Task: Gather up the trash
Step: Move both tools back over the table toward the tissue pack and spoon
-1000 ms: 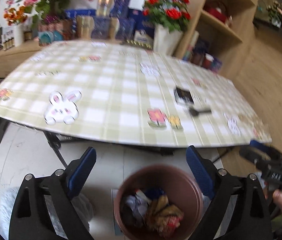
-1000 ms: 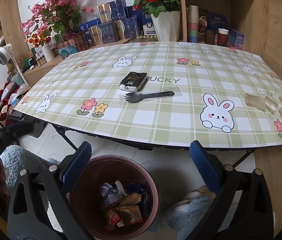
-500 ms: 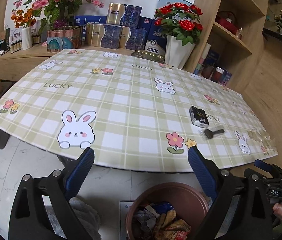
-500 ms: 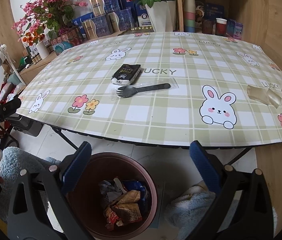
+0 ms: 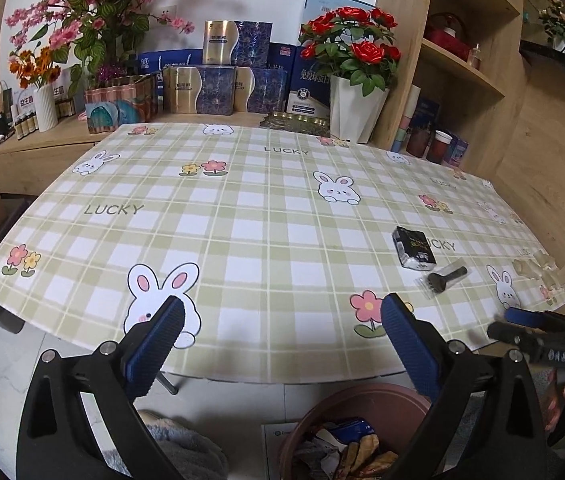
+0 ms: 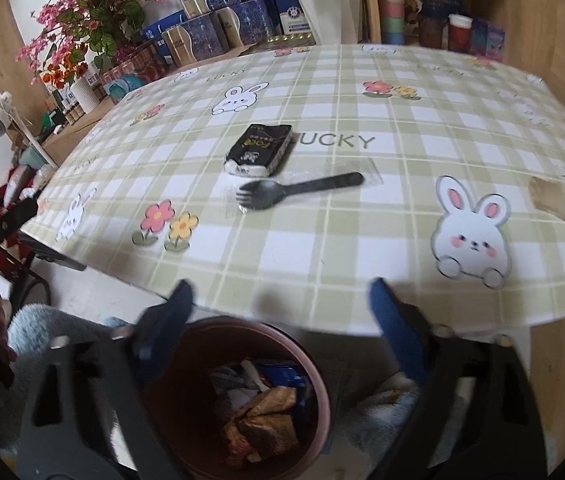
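A black tissue packet and a black plastic spork in a clear wrapper lie side by side on the checked tablecloth. Both also show in the left wrist view, the packet and the spork. A brown trash bin with wrappers in it stands on the floor below the table's near edge; it shows in the left wrist view too. My right gripper is open and empty above the bin. My left gripper is open and empty at the table's edge.
Crumpled clear plastic lies at the table's right edge. Boxes, a white vase of red roses and pink flowers stand behind the table. A wooden shelf stands at the right. Grey cloth lies on the floor.
Both grippers have risen and moved forward towards the table. The bin has dropped lower in both views. Both stay open and empty.
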`<move>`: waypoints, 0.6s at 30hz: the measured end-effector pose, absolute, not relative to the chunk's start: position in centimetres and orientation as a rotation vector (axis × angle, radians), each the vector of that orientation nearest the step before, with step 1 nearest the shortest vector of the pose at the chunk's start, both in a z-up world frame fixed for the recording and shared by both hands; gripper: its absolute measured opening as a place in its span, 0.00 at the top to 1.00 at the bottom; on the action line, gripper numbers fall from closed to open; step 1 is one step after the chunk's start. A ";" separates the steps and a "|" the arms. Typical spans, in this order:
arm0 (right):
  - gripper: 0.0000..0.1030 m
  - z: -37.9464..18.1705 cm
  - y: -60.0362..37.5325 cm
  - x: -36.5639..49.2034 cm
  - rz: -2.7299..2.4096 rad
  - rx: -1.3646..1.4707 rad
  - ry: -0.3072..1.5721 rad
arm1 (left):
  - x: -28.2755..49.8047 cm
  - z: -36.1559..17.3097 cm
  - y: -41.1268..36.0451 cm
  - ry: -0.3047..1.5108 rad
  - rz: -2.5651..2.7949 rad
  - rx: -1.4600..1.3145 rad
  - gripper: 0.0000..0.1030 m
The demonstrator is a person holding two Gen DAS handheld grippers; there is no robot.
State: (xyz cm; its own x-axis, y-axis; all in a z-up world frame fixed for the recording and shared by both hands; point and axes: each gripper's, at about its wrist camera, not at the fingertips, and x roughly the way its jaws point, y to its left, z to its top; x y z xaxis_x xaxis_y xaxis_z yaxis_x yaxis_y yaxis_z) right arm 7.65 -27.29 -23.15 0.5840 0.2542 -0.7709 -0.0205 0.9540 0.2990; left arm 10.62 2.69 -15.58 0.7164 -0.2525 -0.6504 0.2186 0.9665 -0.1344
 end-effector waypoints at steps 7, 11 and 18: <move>0.47 -23.6 -28.2 11.6 0.151 0.449 0.959 | 11.8 -15.9 2.8 0.738 -0.254 -0.051 0.07; 0.48 -24.9 -29.4 14.1 0.106 0.566 1.014 | 12.3 -16.2 2.5 0.748 -0.257 -0.043 0.07; 0.54 -25.1 -30.7 17.7 0.076 0.606 0.989 | 13.2 -16.6 1.3 0.750 -0.288 0.005 0.07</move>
